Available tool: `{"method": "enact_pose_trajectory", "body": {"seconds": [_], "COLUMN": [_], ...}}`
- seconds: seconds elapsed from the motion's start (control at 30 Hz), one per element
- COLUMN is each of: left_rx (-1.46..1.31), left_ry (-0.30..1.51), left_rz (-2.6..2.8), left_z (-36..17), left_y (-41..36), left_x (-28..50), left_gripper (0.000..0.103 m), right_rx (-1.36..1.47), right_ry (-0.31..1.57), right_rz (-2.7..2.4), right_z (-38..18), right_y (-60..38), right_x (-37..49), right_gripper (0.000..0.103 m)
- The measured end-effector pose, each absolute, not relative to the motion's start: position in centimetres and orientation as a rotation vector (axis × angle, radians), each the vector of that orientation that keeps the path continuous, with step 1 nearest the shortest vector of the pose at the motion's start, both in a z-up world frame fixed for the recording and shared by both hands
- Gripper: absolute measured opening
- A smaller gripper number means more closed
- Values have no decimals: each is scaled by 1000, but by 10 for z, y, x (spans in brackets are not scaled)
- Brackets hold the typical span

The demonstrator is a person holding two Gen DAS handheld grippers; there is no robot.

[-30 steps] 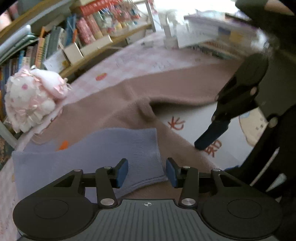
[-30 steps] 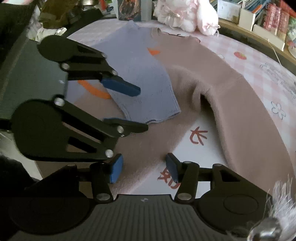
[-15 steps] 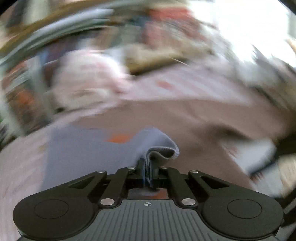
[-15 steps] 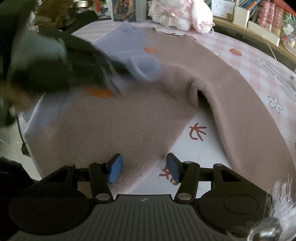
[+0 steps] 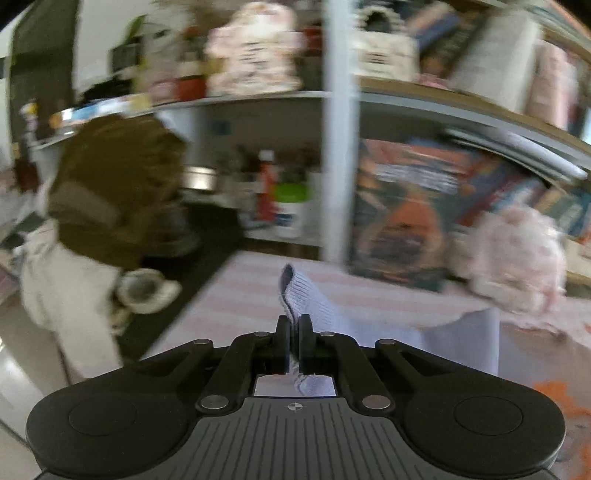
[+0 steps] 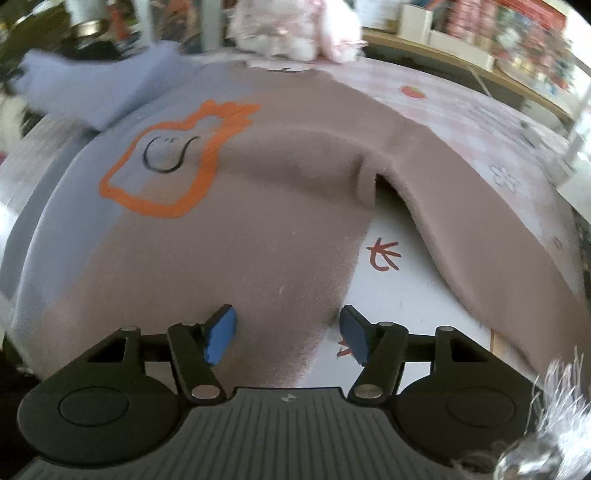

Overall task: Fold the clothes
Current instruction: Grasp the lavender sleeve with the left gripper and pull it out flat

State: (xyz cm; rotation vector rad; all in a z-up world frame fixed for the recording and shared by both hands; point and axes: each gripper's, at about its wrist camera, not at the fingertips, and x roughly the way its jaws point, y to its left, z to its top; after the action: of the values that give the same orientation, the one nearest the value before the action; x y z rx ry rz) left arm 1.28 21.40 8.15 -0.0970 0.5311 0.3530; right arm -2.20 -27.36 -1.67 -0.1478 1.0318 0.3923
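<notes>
The left gripper (image 5: 294,341) has its two fingers pressed together, with a ribbed cuff clamped between them. The right gripper (image 6: 287,334) has its fingers wide apart, holding nothing.

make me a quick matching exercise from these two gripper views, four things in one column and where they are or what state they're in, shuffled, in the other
Things:
1. left gripper
2. right gripper
3. orange outline drawing
4. pink plush toy

States or places:
A. at the far edge of the table, beyond the sweater's collar
B. open, over the brown hem
C. on the sweater's chest
D. shut on the lilac sleeve cuff

Pairs: 1-D, 2-B, 3-C, 4-A
</notes>
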Motion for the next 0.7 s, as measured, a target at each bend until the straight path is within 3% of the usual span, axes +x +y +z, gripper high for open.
{"method": "enact_pose_trajectory", "body": {"seconds": [0.4,0.6,0.7], "left_rx": [-107,70,116], "left_ry": [555,688,670], "left_rz": [386,612,550], "left_z": [63,55,61], "left_y": [307,308,286], "left_x": [42,48,30], "left_gripper": [4,16,22], "right_rx": [32,78,83], "right_ry": [1048,1047,1044], "right_rz": [110,48,40], "right_z": [-12,-11,-12], "right_y": [-262,-260,-259], "right_x": [-41,-51,-52], "right_gripper": [46,43,42]}}
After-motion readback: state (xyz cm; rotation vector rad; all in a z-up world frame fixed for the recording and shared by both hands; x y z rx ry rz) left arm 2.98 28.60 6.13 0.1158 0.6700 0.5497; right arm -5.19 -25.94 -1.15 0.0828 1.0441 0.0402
